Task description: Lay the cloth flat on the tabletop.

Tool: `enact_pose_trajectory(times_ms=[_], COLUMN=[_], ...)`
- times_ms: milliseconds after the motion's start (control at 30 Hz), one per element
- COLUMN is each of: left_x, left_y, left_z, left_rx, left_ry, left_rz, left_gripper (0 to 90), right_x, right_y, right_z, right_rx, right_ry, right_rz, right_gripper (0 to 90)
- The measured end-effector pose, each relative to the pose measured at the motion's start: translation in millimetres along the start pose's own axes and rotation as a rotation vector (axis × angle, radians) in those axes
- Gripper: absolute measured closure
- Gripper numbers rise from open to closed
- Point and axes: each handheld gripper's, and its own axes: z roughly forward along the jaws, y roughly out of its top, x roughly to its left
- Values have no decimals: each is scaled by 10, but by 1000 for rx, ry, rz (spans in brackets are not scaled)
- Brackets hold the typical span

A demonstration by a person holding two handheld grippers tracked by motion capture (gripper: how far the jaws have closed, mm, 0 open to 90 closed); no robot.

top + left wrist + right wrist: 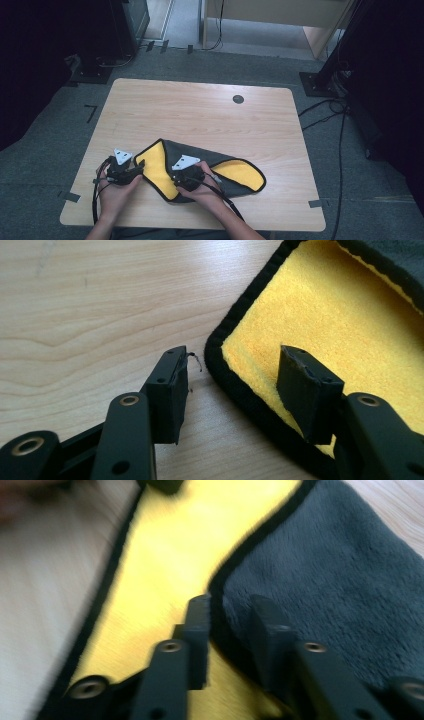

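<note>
Straddling cloth (320, 315) hem, left tongs (232, 385) agape, table (90, 305) beneath

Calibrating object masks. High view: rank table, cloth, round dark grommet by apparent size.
1. table, largest.
2. cloth, grey with yellow lining, roughly a third of the table's width.
3. grommet, a small dot.

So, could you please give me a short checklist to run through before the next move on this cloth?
1. Cloth fully on the table: ok.
2. Left claw open, straddling the cloth's black edge: ok.
3. Left claw gripping the cloth: not ok, pads apart.
4. Right claw over the grey flap's edge: ok.
5. Right claw pinching that edge: cannot tell, view blurred.
6. Cloth lying flat: not ok, folded, yellow side partly showing.
</note>
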Motion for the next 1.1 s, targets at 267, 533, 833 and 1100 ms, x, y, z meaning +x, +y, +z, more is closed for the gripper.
enact_pose_trajectory(times_ms=[267,533,833,1100], left_x=[0,4,0,0], left_y=[-6,-10,-9,-16], left_z=[3,8,13,7], left_rx=[-9,-14,-18,-24], left_ry=[-8,-4,-7,-21], left_rz=[1,-4,-5,-1], left_gripper=[486,468,485,543], right_x=[-431,-1167,-1129,-1175], right_y=[171,297,-28,13], right_z=[-139,-570,-469,-109], right_rx=[-53,-210,-109,-6], right_ry=[-94,-302,-120,-162], right_rz=[80,264,318,348], right_gripper=[854,669,592,829])
